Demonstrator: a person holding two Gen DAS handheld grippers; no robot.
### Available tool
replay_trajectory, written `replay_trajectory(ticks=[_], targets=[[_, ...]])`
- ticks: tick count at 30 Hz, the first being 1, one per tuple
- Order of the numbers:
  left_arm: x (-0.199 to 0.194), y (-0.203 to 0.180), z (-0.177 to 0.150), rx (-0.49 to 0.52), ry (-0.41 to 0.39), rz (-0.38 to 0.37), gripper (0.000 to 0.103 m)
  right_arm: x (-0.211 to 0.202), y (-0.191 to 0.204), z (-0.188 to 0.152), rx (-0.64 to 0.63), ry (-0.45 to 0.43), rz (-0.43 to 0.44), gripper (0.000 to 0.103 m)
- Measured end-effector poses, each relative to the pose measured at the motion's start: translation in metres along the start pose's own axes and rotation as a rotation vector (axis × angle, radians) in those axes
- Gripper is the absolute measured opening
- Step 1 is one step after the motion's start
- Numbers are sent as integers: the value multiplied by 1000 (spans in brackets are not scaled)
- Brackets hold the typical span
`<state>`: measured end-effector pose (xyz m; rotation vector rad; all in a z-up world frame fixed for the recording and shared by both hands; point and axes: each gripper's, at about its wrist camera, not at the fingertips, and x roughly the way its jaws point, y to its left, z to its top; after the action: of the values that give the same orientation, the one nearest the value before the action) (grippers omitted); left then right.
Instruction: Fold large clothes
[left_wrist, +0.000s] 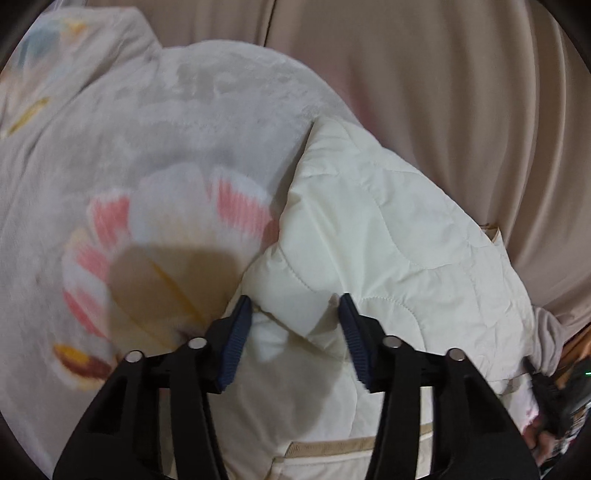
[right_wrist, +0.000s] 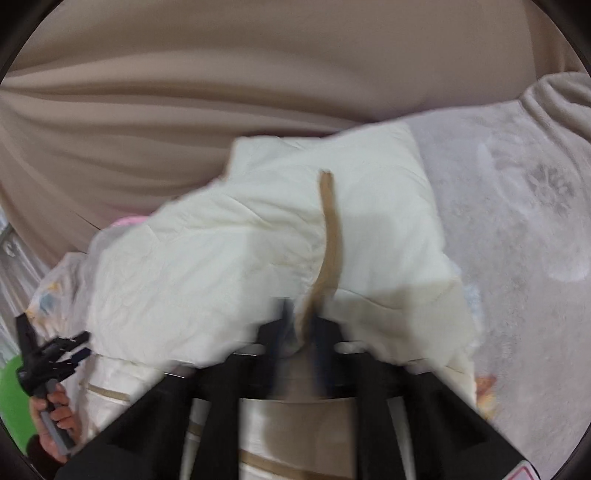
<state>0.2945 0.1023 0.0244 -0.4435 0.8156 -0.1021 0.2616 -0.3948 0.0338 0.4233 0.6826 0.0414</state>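
Left tool (left_wrist: 293, 312) open over cream jacket (left_wrist: 388, 236); right tool (right_wrist: 301, 321) clamps its tan trim (right_wrist: 327, 236).

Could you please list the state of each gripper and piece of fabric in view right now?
Left gripper: open, fingers apart over a fold, not pinching.
Right gripper: shut on the tan trim.
Cream quilted garment: bunched, partly folded.
Flower blanket: spread underneath.
Beige curtain: hanging behind.

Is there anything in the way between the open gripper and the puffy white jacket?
Nothing visible. The left hand-held gripper hangs open right over the cream quilted jacket, a fold between its fingers.
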Motion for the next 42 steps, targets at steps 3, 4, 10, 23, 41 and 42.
replay_trajectory(ticks=[3, 4, 10, 23, 41, 42], targets=[[5, 0, 2, 11, -9, 26, 44, -42, 20, 1, -41, -152, 70, 6], [12, 1, 0, 18, 4, 40, 44, -48, 19, -1, -46, -179, 57, 5], [23, -8, -5, 105, -6, 112, 47, 25, -24, -22, 44, 57, -91, 4], [-109, 71, -104, 81, 225, -45, 80, -183, -21, -134, -131, 68, -164, 62], [-145, 65, -167, 52, 165, -130, 32, -187, -55, -219, 246, 109, 19, 65], [-146, 64, -167, 54, 159, -122, 30, -185, -52, -218, 246, 109, 12, 54]])
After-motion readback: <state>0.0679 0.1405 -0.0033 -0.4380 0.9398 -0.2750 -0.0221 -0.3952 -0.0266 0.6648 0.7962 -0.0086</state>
